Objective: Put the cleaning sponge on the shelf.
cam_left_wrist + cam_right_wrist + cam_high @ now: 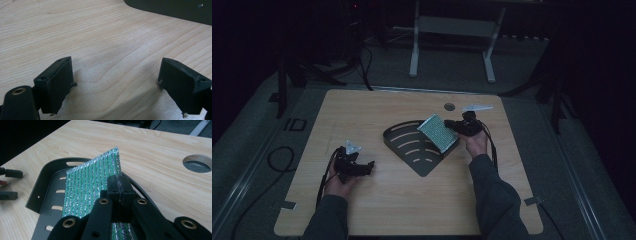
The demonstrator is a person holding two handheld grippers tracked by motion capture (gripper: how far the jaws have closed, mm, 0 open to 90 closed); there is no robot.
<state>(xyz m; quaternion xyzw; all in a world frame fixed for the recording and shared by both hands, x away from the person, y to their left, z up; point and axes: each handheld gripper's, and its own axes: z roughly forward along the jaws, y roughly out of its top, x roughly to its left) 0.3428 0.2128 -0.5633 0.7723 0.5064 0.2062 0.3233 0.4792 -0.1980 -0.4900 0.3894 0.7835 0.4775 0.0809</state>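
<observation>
The right tongs [119, 188] are clamped on the edge of a green and silver scrub pad [92, 187], their two black jaws pressed together with the pad's thin rim pinched between them. The pad [438, 133] is held tilted, its far corner raised, over the right side of a dark slotted tray [412, 145]. Whether its low edge touches the tray I cannot tell. The tray is fan-shaped, with curved slots cut through its floor and a low wall round its curved side, and it lies flat near the middle of the wooden desk [377, 210]. The right hand [476, 142] comes in from the tray's right, gripping the black tool [457, 127] with its cable trailing back along the sleeve.

The left tongs [116, 82] stand wide apart with nothing between them, just bare wood grain below. In the high view they [369, 166] rest low over the desk to the left of the tray, well apart from it, with the left hand [341, 182] behind them and a grey plate [352, 148] on top. From the left gripper view the tray's dark edge [175, 10] shows at the far upper right.

Beyond the tray a round hole [449, 106] is cut into the desk, and just to its right lies a pale, pointed piece [477, 107]. The room around is dim.
</observation>
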